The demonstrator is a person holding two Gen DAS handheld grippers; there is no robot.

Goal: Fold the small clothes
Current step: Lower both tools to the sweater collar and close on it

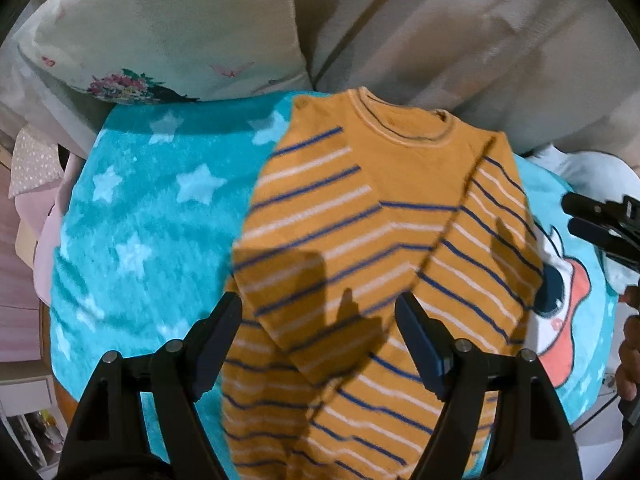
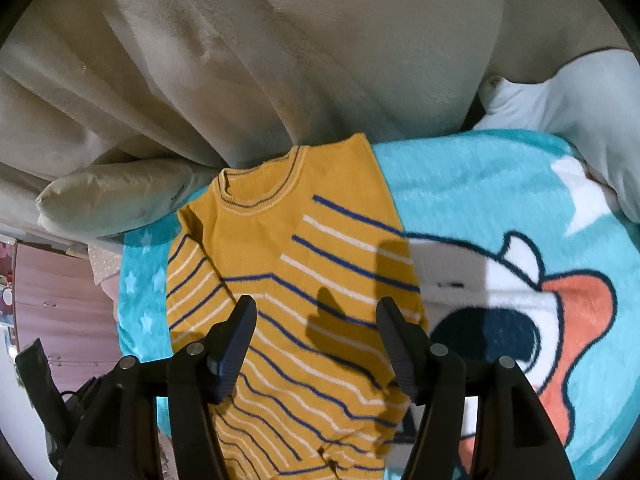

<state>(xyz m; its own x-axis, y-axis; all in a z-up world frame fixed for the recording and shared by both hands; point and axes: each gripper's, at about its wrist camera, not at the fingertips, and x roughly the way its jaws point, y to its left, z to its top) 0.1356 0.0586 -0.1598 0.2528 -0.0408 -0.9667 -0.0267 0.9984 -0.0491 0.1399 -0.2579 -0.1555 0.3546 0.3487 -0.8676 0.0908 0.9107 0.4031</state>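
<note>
1. A small mustard-yellow knitted sweater with blue and white stripes (image 1: 360,248) lies flat on a fluffy turquoise blanket with pale stars and a cartoon picture (image 1: 132,216).
2. Both long sleeves are folded in over the front of the sweater, and its round neck points to the far side.
3. The black left gripper (image 1: 318,312) hangs over the lower part of the sweater. Its jaws are wide apart and hold nothing.
4. The black right gripper (image 2: 316,316) also hangs over the sweater, near its right edge. Its jaws are wide apart too, with nothing in them.
5. Dark shadows of the grippers fall on the stripes.
6. A cream pillow with a flower print (image 1: 160,40) sits behind the blanket on the left.
7. A big beige cloth (image 2: 280,60) lies behind the sweater's neck.
</note>
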